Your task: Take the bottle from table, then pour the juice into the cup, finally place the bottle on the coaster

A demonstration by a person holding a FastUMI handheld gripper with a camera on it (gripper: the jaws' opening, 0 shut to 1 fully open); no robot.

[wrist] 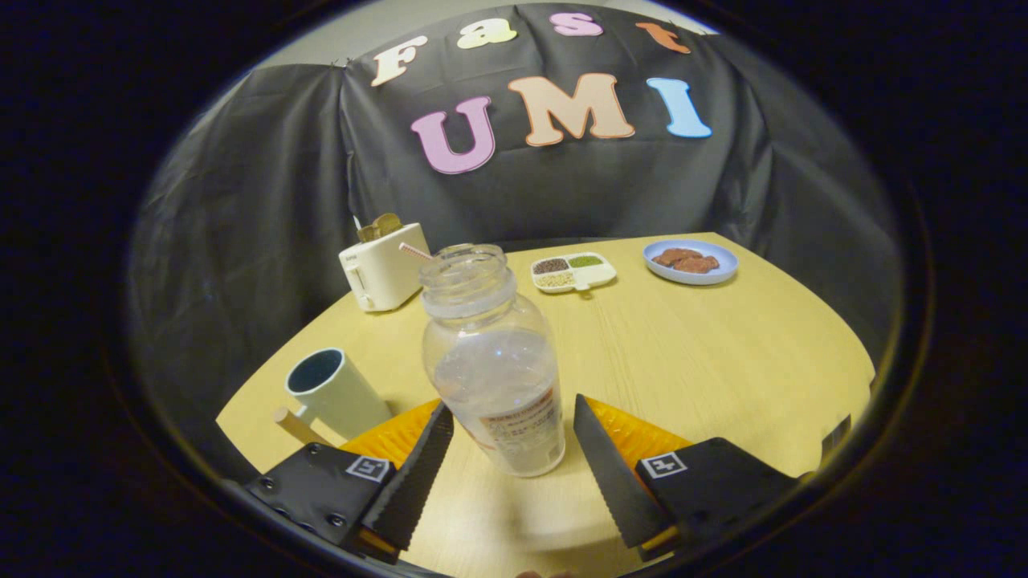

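The claw (510, 425) stands wide, its two saw-toothed fingers either side of the bottle (491, 353) with a gap showing at each side, so neither presses on it. The bottle stands upright on the wooden bench (723, 353) between the fingers, clear plastic, rounded, wide-mouthed with no cap; its label is too blurred to make out, and any juice in it is hard to tell. Something orange and glossy (634, 433) lies under the fingers, mostly hidden by them and the bottle; whether it is the coaster I cannot tell. At 10 o'clock from the bottle sits a pale cylindrical cup (333, 389) with a dark inside, a wooden stick (293, 425) beside it partly hidden. Beyond, at 11, a cream toaster (381, 269); at 1, a divided tray (573, 271) of grains; at 2, a blue plate (691, 262) of brownish pieces.
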